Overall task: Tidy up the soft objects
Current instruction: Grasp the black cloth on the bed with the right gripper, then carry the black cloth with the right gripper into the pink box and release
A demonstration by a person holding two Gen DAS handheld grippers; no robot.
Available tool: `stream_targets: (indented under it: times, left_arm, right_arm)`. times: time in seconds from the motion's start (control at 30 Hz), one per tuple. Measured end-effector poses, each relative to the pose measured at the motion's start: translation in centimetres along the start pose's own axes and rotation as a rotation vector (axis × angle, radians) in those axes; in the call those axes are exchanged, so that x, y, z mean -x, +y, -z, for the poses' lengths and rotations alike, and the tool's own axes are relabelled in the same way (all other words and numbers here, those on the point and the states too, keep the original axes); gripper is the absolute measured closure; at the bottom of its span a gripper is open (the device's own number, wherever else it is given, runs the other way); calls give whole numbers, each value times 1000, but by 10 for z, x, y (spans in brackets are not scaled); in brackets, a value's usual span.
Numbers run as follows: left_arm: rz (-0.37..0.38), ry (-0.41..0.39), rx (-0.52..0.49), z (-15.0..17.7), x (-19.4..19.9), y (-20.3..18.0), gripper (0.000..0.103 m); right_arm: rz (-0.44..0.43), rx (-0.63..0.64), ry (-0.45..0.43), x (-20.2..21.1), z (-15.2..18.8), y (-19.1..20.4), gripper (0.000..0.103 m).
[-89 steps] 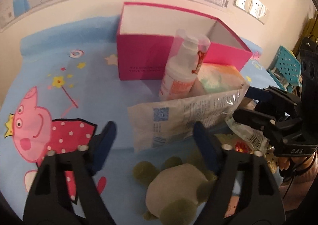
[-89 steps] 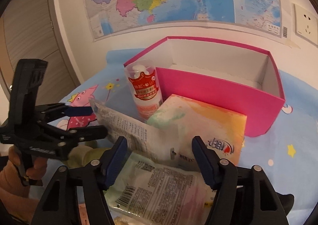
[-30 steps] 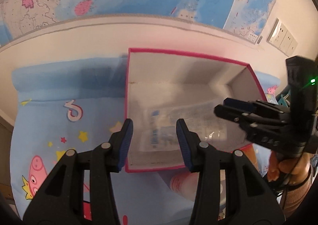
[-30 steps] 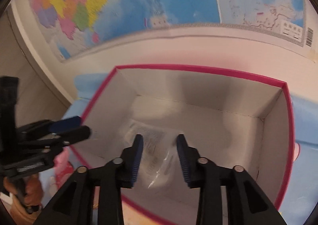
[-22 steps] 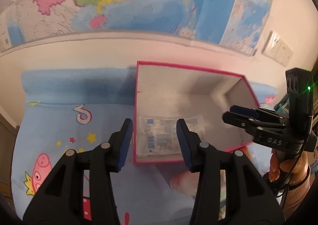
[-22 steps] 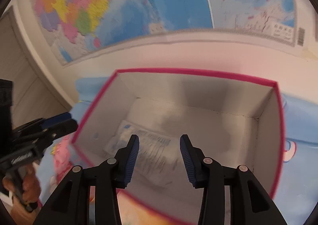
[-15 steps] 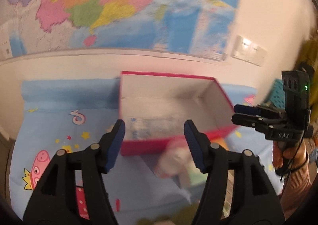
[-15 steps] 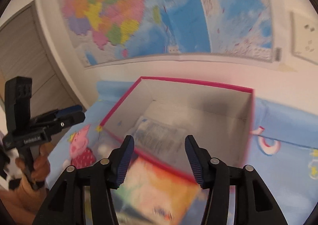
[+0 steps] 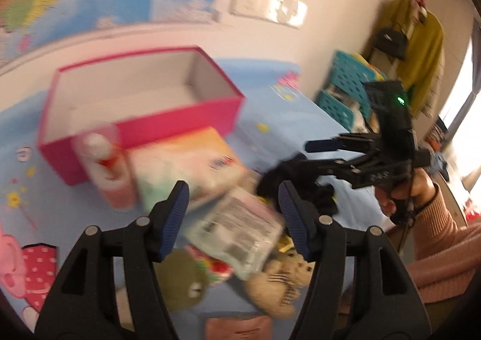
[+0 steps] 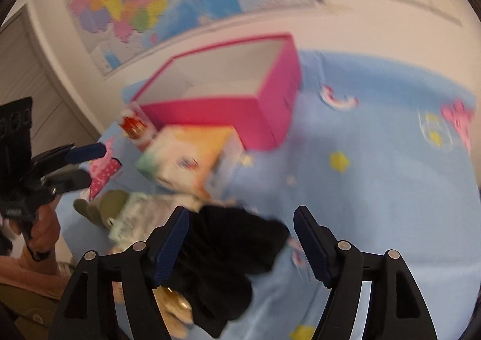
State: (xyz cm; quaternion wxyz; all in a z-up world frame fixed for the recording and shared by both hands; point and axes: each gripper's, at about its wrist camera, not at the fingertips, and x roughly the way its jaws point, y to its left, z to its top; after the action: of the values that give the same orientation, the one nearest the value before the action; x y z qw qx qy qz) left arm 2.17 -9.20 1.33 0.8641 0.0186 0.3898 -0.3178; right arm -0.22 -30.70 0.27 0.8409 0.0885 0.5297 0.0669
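**Inspector:** Start at the claws. State of each?

**Assessor:** Left claw is spread, nothing between its pads; its jaws have just been opening. Right claw is spread wider, also empty, and has likewise just been opening. A black cloth lies under the right claw, but the pads do not press it.

**Inspector:** What has changed?

**Assessor:** A second ago both claws stood over the pink box, pinching a clear printed packet above its floor. They let go of it there and have pulled back towards the near side of the box. The packet should now lie inside, though the box floor is too blurred to confirm.

**Inspector:** What remains outside the box?

**Assessor:** Just in front of it: a bottle and an orange-and-green tissue pack. Nearer than those: another printed packet, a green plush toy, a beige plush toy and the black cloth, all on the blue cartoon sheet.

**Inspector:** Meaning for the task?

**Assessor:** One soft item delivered, I judge; several are still to go. The cloth looks like the right claw's next pick.
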Motion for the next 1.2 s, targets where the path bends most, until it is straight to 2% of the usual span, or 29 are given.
stream_targets:
  times: [0.2,0.37,0.4,0.57,0.67,0.97,1.2]
  left_arm:
    - [71,88,-40,8,-28,-25,39]
    - [88,156,-56,15,-49,-36,39]
    - [93,164,-56,16,-52,-38,39]
    - [103,179,-54,14,-64,-42,39]
    - [105,194,-47,14,-71,-42,39]
    - [122,202,-47,12,-76,-45,39]
    - [147,200,-14,8,-81,-40,40]
  right_arm:
    - [-47,-39,26,-12,14,-8,27]
    - [-90,-39,11,-16,15,-4,28]
    - [-92,-32,11,-17,15,-3,31]
    - [-108,-32,7,-17,18,-4,67]
    - [-114,-18,-18,-12,19,-3,84]
    - [-156,2,-101,15,14,8,94]
    - [-170,33,-151,29,5,19,94]
